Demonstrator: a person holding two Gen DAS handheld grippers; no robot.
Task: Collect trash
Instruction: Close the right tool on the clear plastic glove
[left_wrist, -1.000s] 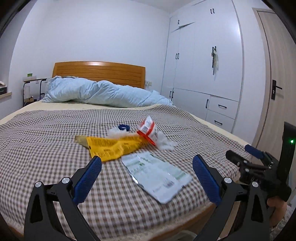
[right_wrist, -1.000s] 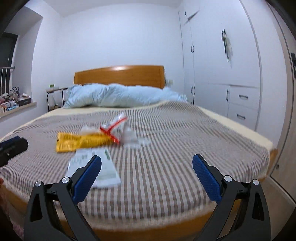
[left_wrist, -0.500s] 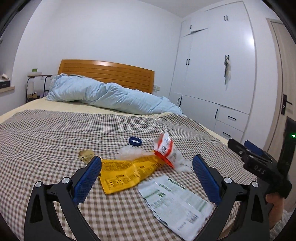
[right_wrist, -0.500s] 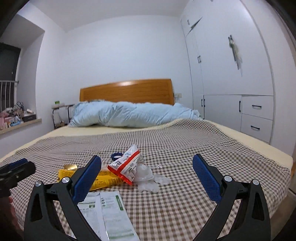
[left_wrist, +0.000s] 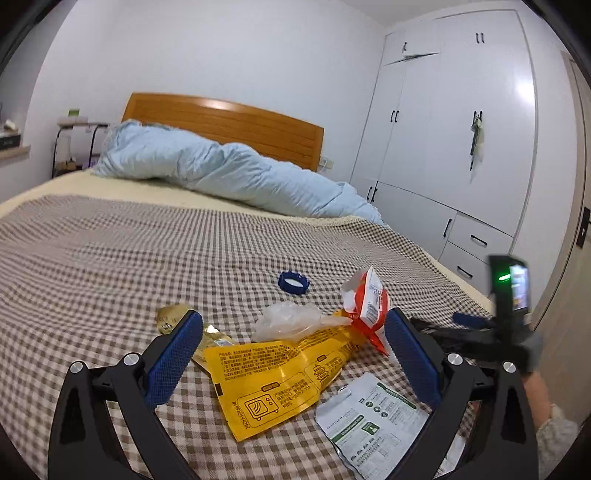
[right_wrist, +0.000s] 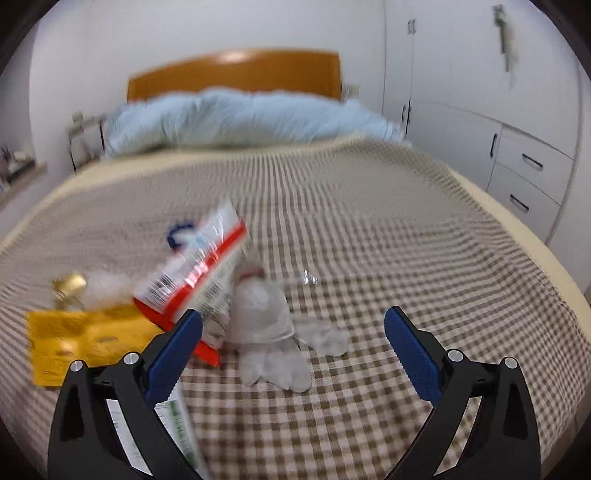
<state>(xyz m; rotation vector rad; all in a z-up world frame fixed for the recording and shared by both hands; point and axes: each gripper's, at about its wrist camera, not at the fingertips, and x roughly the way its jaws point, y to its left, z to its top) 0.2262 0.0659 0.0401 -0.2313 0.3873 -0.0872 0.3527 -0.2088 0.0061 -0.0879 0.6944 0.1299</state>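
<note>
Trash lies on the checked bedspread (left_wrist: 110, 266). A yellow wrapper (left_wrist: 280, 380) lies between the fingers of my open, empty left gripper (left_wrist: 291, 354). Around it are a crumpled clear plastic piece (left_wrist: 288, 319), a red-and-white packet (left_wrist: 365, 302), a blue bottle cap (left_wrist: 293, 283), a small gold wrapper (left_wrist: 171, 317) and a white-and-green pouch (left_wrist: 373, 424). My right gripper (right_wrist: 293, 350) is open and empty, low over a clear plastic glove (right_wrist: 269, 332). The red-and-white packet (right_wrist: 199, 273) and the yellow wrapper (right_wrist: 81, 339) lie to its left. The right wrist view is blurred.
A light blue duvet (left_wrist: 221, 173) is bunched against the wooden headboard (left_wrist: 229, 122). White wardrobes (left_wrist: 461, 129) stand to the right of the bed. A bedside rack (left_wrist: 74, 140) stands at the far left. The right gripper's body (left_wrist: 491, 332) shows at the left view's right edge.
Both grippers have moved forward over the bed toward the trash. The wrappers look larger and closer. Both grippers stay open.
</note>
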